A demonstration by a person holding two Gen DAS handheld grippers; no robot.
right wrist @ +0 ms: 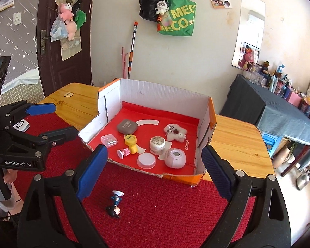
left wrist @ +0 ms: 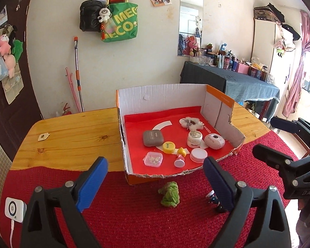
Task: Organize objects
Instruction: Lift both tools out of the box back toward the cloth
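Closest to the left camera is the left gripper, fingers spread wide with nothing between them, hovering over the red knit mat. Right between those fingers, on the mat, sits a small green toy, just in front of the box's torn front edge. A bit to its right there's a little blue figurine lying on its side on the mat, mostly hidden behind the blue pad in the left view but plain in the right one.

The right gripper is spread open too, empty, with the figurine down low between its fingers.

Behind both toys is the open cardboard box with a red liner, sitting half on the mat and half on the wooden table. Inside, going left to right: a clear plastic case, a grey case, a yellow round lid, a pink stamp thing tipped over by a yellow duck-like bit, a white round lid, a cream jar, a fluffy white plush at the back, and a pale pink oval gadget near the right wall.

Far left on the mat there's a white charger with a cable.
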